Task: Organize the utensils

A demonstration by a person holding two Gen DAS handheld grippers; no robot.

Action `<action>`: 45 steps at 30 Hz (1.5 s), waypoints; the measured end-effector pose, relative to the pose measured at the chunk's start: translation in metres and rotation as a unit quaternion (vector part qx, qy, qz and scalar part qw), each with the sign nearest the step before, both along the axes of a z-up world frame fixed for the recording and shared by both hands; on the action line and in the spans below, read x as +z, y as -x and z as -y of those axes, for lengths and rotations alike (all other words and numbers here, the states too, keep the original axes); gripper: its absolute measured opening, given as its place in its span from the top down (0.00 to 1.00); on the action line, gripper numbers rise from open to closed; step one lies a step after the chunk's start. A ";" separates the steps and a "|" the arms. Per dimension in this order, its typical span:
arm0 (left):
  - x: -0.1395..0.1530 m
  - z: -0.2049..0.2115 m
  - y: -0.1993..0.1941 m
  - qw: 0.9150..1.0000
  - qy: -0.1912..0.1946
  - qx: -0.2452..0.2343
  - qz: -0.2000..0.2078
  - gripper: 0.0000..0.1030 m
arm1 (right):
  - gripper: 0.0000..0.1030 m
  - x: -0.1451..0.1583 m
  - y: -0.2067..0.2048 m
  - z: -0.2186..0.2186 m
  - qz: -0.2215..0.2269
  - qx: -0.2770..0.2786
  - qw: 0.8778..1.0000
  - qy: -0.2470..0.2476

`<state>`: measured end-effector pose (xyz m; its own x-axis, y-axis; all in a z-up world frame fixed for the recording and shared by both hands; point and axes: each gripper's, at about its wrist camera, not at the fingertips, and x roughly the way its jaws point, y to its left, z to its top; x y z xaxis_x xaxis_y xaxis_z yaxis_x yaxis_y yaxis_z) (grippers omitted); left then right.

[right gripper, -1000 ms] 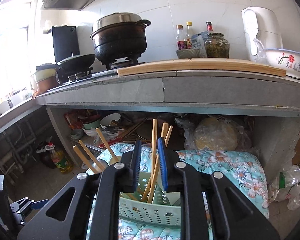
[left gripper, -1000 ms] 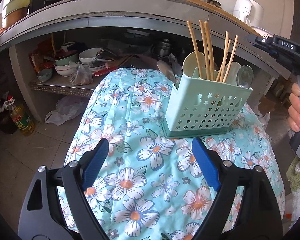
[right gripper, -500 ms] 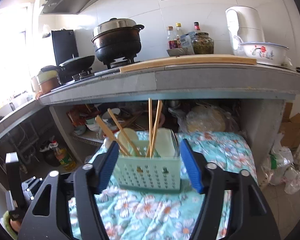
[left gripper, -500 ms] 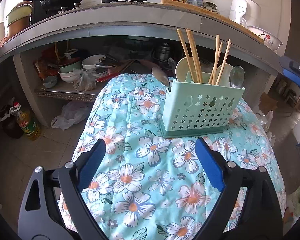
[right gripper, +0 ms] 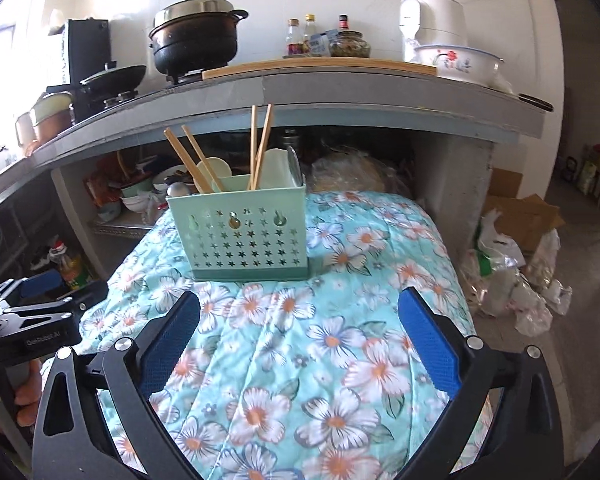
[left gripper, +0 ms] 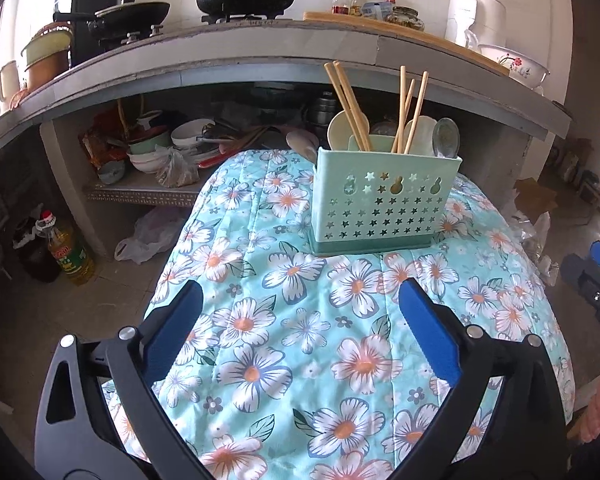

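- The mint-green utensil caddy [left gripper: 384, 204] stands upright on the floral quilted cover [left gripper: 300, 320], towards the far end of that cover, just before the concrete counter [left gripper: 260, 68].
- Inside the caddy: wooden chopsticks [left gripper: 350, 106] lean in two groups, one to the left and one nearer the middle; pale plastic spoons [left gripper: 342, 130] and a metal spoon [left gripper: 447, 136] rise behind them.
- The left gripper [left gripper: 300, 316] hangs on the near side of the caddy, well apart from it. Its jaws are opening and stand wide; only the cover shows between the blue pads [left gripper: 428, 332].
- The right gripper [right gripper: 298, 320] likewise sits on the near side of the caddy, apart from it. Its jaws are opening, already spread wide, with nothing between them.
- No utensil lies loose on the cover around the caddy.
- Above the caddy, on the counter, a black lidded pot [right gripper: 196, 40] sits on a burner, and a floral enamel basin [right gripper: 456, 62] stands to the right.
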<state>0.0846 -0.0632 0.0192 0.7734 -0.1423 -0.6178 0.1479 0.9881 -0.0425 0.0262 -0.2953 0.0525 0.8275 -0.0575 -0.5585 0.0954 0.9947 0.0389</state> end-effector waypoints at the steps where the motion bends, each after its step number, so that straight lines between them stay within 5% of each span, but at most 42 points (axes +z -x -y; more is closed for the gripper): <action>1: 0.003 0.002 0.003 1.000 -0.008 0.002 0.007 0.08 | 0.06 0.000 0.004 0.000 0.000 -0.007 1.000 0.004; 19: 0.029 -0.003 0.028 0.996 -0.051 0.056 0.055 0.08 | 0.06 0.003 0.025 -0.015 -0.003 -0.047 0.997 0.058; 45: 0.022 -0.017 0.019 0.993 -0.065 0.092 0.026 0.08 | 0.06 0.010 0.024 -0.010 0.000 -0.058 0.997 0.041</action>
<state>0.0651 -0.0460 0.0409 0.8097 0.0820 -0.5811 -0.0367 0.9953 0.0893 0.0018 -0.2854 0.0621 0.8131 -0.1987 -0.5472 0.2102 0.9767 -0.0422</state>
